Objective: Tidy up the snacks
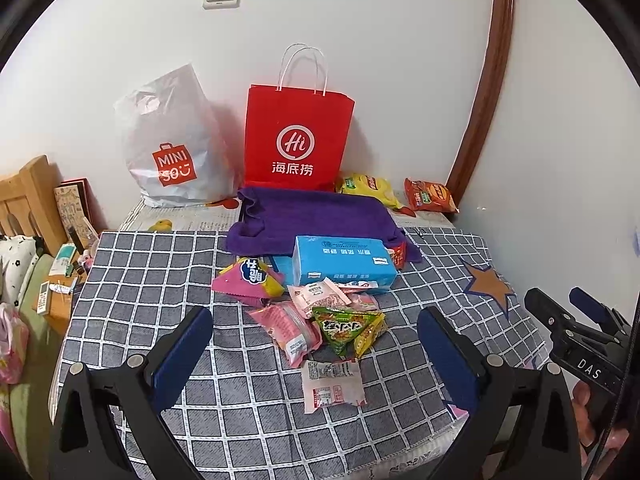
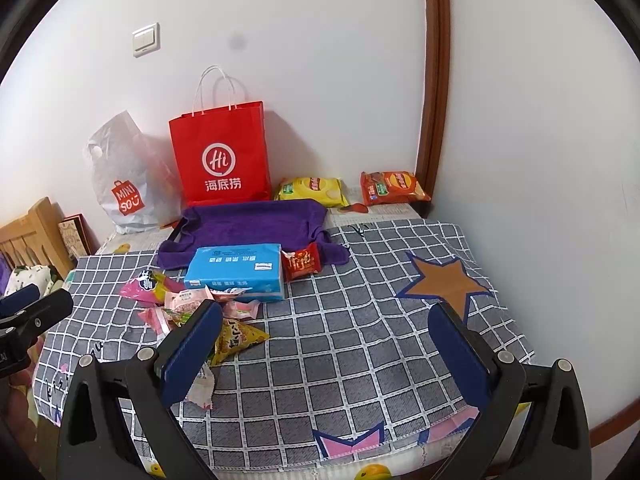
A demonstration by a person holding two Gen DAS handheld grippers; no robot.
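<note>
A heap of small snack packets lies on the checked cloth [image 1: 160,280]: a green triangular packet [image 1: 348,326], pink packets [image 1: 290,330], a pale packet [image 1: 332,384] nearest me and a pink-yellow bag [image 1: 250,280]. Behind them sits a blue tissue pack [image 1: 342,264] [image 2: 238,270], with a small red packet [image 2: 301,265] beside it. My left gripper [image 1: 316,344] hangs open just in front of the heap, nothing between its fingers. My right gripper [image 2: 326,336] is open over bare cloth to the right of the heap; its left finger [image 2: 192,348] hides part of the packets.
A red paper bag [image 1: 298,136] and a white plastic bag [image 1: 172,148] stand against the back wall. A purple towel [image 1: 316,216] lies before them. Yellow [image 2: 312,190] and orange [image 2: 394,188] chip bags rest at the back right corner. A wooden headboard [image 1: 28,196] stands left.
</note>
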